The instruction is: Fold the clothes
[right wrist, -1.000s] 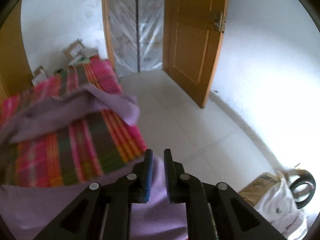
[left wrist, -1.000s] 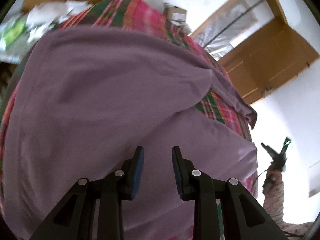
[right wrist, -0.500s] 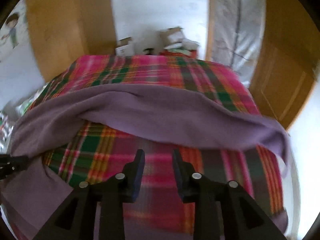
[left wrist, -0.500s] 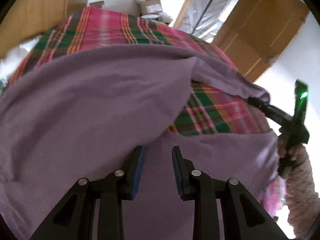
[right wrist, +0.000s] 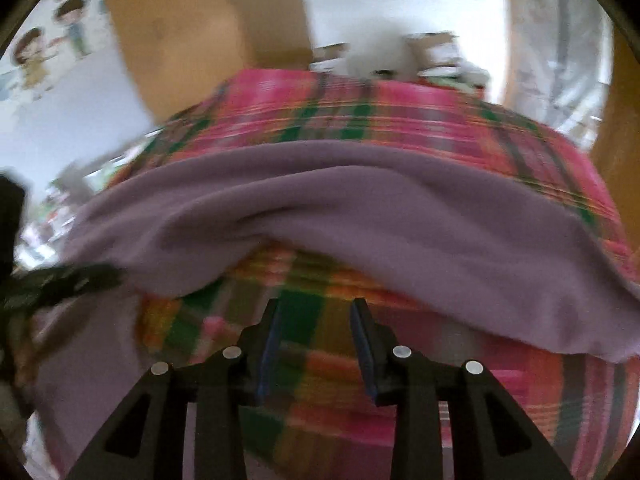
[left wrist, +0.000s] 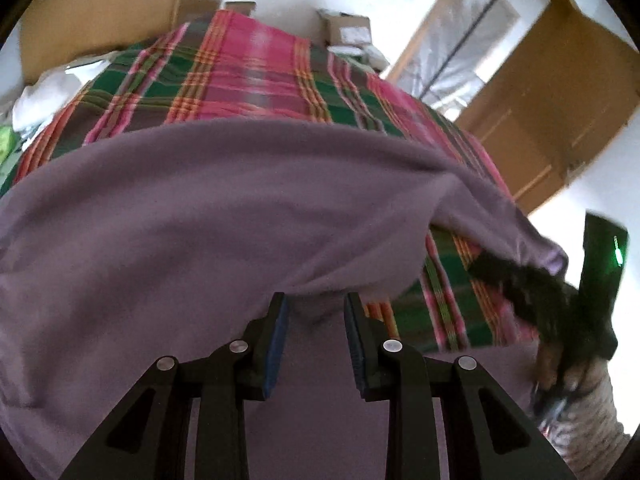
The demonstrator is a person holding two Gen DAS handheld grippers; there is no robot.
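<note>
Left wrist view puts your left gripper [left wrist: 316, 320] low over the purple garment [left wrist: 208, 208], which lies spread across the plaid bedcover [left wrist: 248, 76] with one folded-over edge sagging just ahead of the blue pads. The jaws stand apart with nothing between them. In the right wrist view your right gripper [right wrist: 318, 328] also stands parted and empty, over bare plaid, with the garment's draped band just beyond its tips.

Treat the cloth as soft, light and limp — it will sag and slide on itself, not hold a crease, so pinch a hem or corner through both layers, not the middle of the panel. The hanging corner at the garment's right end, near your right gripper [left wrist: 532, 284] in the left view, looks the better hold for that side; the folded edge ahead of the left pads suits the other.

Against a second ago, the right gripper was nearly shut with purple cloth at its tips and faced the door and floor — now it is apart and faces the bed. The left camera shows more plaid beyond the garment than before.
</note>
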